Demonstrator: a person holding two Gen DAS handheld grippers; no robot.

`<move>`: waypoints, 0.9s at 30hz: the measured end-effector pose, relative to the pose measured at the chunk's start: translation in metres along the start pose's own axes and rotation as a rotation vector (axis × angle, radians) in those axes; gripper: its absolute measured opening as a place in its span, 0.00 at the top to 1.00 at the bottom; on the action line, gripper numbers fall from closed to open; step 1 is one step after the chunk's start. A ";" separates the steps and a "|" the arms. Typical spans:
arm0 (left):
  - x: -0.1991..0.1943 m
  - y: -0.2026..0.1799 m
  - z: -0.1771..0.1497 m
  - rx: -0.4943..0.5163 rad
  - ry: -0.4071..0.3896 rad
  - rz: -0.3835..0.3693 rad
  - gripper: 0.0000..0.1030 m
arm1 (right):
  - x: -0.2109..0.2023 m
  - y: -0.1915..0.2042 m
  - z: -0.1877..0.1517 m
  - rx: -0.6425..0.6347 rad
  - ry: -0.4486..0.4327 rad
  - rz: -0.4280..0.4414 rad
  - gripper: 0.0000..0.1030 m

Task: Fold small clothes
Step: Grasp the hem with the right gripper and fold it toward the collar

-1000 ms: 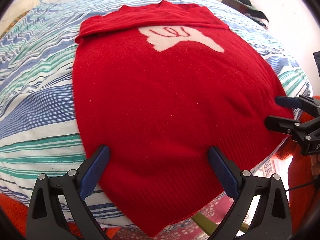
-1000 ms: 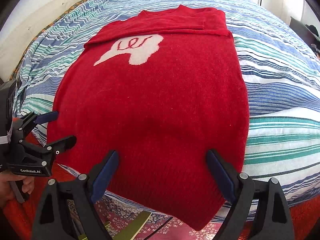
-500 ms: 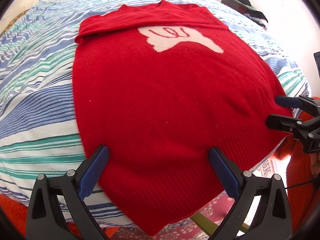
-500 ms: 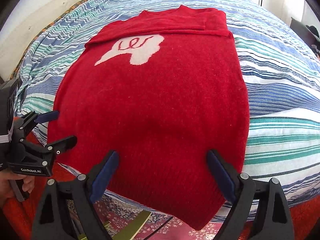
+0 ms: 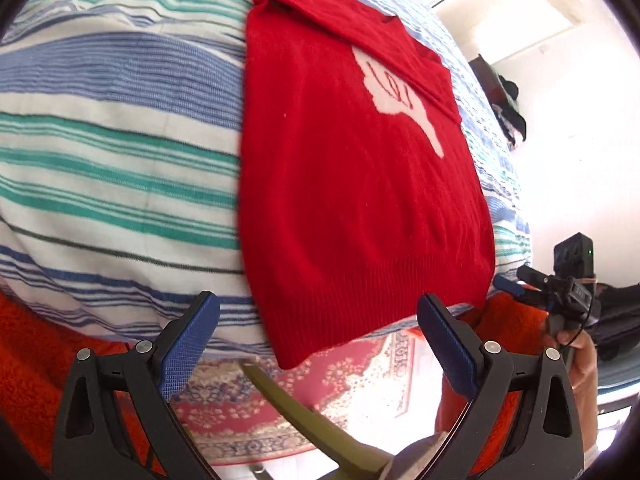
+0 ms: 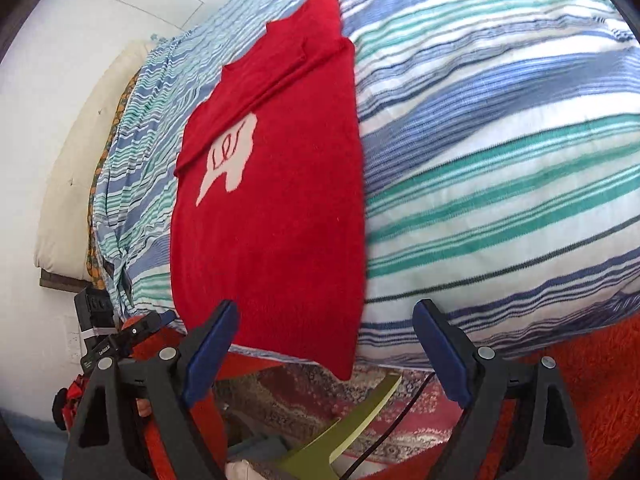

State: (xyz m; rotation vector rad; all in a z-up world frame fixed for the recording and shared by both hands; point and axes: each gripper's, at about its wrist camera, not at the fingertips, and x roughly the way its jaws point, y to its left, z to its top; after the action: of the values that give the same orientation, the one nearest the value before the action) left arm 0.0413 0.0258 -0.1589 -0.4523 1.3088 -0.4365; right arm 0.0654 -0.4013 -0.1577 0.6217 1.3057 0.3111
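Observation:
A red sweater (image 5: 352, 184) with a white patch (image 5: 394, 92) lies flat on the striped bed, sleeves folded across its top; its hem hangs over the near edge. It also shows in the right wrist view (image 6: 272, 216). My left gripper (image 5: 318, 346) is open and empty, just below the hem's left corner. My right gripper (image 6: 326, 354) is open and empty, just below the hem's right corner. The right gripper shows at the right edge of the left wrist view (image 5: 520, 280), and the left gripper at the lower left of the right wrist view (image 6: 136, 330).
The striped blue, green and white bedspread (image 5: 120, 168) covers the bed. An orange blanket (image 6: 580, 364) hangs below it. A patterned rug (image 5: 320, 396) and a green bar (image 5: 316, 420) lie on the floor below. A cream pillow (image 6: 80, 160) lies at the bed's far side.
Both grippers have swung outward and tilted, away from over the sweater's lower body to below its hem corners. The sweater has not moved. Both stay open.

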 end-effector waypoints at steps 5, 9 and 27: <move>0.017 -0.009 -0.002 0.021 0.044 -0.044 0.22 | 0.031 0.010 -0.012 -0.076 0.094 0.042 0.28; 0.027 -0.014 -0.002 0.046 0.077 -0.030 0.40 | 0.052 0.018 -0.014 -0.091 0.139 0.059 0.48; -0.061 -0.056 0.093 0.080 -0.178 -0.195 0.94 | -0.027 0.067 0.041 -0.157 -0.159 0.170 0.95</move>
State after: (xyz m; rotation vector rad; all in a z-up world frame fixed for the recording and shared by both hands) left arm 0.1172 0.0189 -0.0601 -0.5422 1.0756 -0.5955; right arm 0.1063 -0.3729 -0.0915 0.6118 1.0674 0.4892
